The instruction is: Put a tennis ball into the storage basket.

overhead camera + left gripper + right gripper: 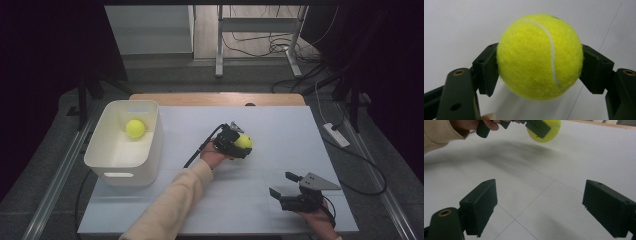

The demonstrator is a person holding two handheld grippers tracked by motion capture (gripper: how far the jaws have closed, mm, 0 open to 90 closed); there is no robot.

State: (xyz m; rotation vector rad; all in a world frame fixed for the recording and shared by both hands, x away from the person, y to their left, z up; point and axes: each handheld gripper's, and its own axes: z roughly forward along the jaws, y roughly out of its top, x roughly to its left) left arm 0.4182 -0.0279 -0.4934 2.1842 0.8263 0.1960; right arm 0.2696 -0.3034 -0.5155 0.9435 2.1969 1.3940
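Here, your white plastic bin (107,162) sits at the frame's left, a second yellow ball (135,128) inside. At centre, your left gripper (239,143) clamps the fuzzy yellow tennis ball (540,56) squarely between both jaws. Lower right, your right gripper (283,184) gapes wide, empty.

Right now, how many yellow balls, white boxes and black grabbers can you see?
Yellow tennis balls: 2, one in the left gripper as the held ball, one as the ball in the bin.
White bins: 1, the white bin.
Black grippers: 2, with the right gripper.
Total: 5.
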